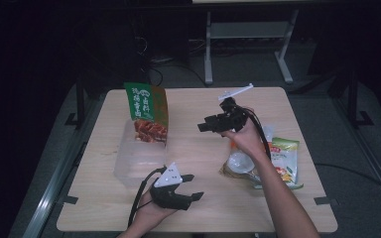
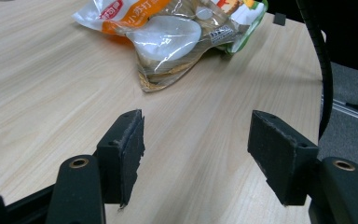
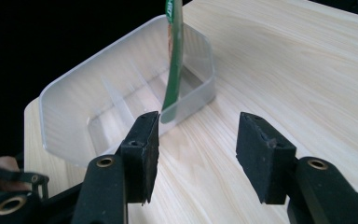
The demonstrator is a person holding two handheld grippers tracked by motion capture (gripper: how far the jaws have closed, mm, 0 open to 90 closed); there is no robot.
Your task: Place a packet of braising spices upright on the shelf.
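**Green packet stands in bin, both grippers free**

Packet (image 1: 147, 113) of green and red foil stands upright at the far end of the clear bin (image 1: 131, 166), on the left half of the table (image 1: 198, 208). In your right gripper view the same packet (image 3: 172, 60) shows edge-on as a thin green strip leaning against the bin's (image 3: 70, 107) end wall, with low dividers visible inside the bin.

Your right gripper (image 1: 203, 127) hangs above the middle of the table, just right of the packet and apart from it, pointing toward the bin. Its jaws stand apart with nothing between them; the pads (image 3: 142, 154) frame bare wood in front of the bin.

Your left gripper (image 1: 192, 187) rests low at the near edge, just beside the bin's near corner, pointing right. Its jaws gape wide and hold nothing; its pads (image 2: 128, 154) frame bare tabletop.

Beyond them, on the right side of the table, lies a heap of snack bags (image 2: 177, 32): a clear one with a white disc inside, on top of orange and green ones. In the high view that heap (image 1: 278, 161) sits under your right forearm.
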